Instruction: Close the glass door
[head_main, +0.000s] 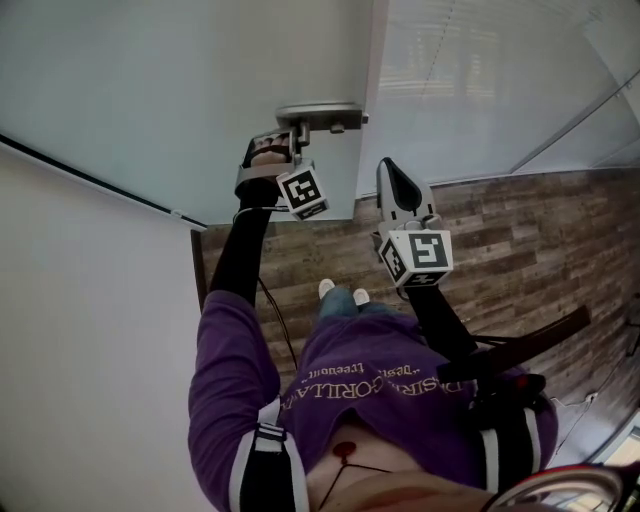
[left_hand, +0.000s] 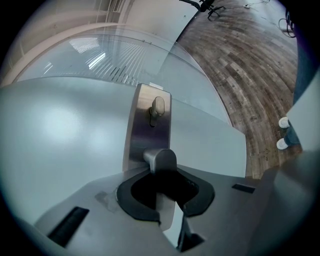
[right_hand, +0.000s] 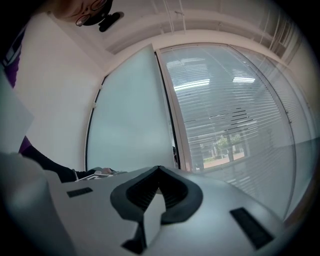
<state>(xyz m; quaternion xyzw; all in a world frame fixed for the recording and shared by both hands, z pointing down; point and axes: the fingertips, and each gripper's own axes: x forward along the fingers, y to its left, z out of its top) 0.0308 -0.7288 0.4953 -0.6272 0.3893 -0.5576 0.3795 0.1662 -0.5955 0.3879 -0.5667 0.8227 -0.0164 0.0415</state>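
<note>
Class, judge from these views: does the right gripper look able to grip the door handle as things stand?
Probably not: the left gripper is shut on the door handle, covering its lever. The right gripper hangs nearby, jaws together, empty.

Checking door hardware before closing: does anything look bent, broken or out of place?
Nothing stands out: the handle and its plate look intact, the glass door shows no cracks, and the left gripper holds the handle.
</note>
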